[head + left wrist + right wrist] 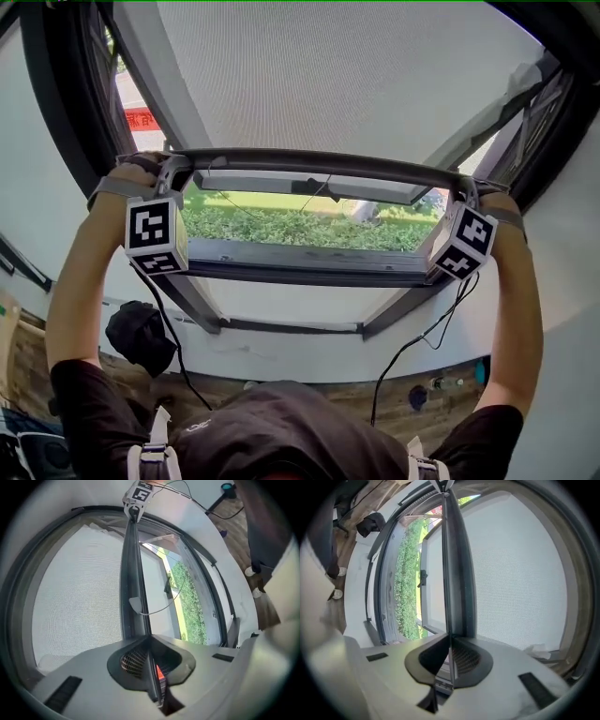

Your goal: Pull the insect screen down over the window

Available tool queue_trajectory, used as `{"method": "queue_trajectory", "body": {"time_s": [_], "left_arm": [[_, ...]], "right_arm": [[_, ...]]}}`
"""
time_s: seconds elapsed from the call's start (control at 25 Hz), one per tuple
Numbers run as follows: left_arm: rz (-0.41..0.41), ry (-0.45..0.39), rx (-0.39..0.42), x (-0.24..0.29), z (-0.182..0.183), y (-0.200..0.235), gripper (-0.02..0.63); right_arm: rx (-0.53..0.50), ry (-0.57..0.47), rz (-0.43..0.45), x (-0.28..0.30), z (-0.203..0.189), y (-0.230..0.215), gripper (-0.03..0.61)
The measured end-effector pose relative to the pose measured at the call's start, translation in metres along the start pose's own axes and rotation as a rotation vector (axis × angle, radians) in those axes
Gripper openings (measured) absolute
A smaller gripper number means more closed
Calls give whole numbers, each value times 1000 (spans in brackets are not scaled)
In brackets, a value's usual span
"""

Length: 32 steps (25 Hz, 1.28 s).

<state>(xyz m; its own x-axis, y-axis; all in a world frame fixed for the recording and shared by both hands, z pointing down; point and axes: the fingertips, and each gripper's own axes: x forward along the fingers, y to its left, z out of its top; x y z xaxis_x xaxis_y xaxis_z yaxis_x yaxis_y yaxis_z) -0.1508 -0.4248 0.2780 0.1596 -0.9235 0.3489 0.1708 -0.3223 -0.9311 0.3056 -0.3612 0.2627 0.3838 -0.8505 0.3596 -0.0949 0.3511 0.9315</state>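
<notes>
At the left of the head view, the left gripper (172,172) was pinched tight on the left end of the insect screen's pull bar (319,165). The bar ran across mid-frame, with the mesh (356,75) stretched above it and the uncovered window opening (309,225) below. At the right, the right gripper (466,191) nipped the other end likewise. The bar looked stiff and light and the mesh soft and easily torn, so holding the bar's ends evenly seemed wisest.

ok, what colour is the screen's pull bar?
Dark grey pull bar; clearest in the head view.
</notes>
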Motion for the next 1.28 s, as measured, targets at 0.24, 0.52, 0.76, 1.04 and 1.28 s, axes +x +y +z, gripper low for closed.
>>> {"method": "queue_trajectory", "body": {"time_s": [0.24, 0.52, 0.76, 1.04, 1.28], "left_arm": [[-117, -22, -78, 29, 10, -79, 28], [-231, -57, -143, 51, 21, -161, 26], [-285, -45, -143, 68, 24, -206, 26], [-348, -56, -186, 74, 27, -229, 26], [-426, -23, -180, 92, 33, -278, 26]], "right_arm": [[-30, 53, 68, 27, 1, 81, 25], [-17, 74, 155, 52, 4, 161, 26], [12, 93, 184, 66, 5, 203, 28], [73, 81, 230, 76, 6, 228, 32], [70, 82, 242, 99, 9, 274, 32]]}}
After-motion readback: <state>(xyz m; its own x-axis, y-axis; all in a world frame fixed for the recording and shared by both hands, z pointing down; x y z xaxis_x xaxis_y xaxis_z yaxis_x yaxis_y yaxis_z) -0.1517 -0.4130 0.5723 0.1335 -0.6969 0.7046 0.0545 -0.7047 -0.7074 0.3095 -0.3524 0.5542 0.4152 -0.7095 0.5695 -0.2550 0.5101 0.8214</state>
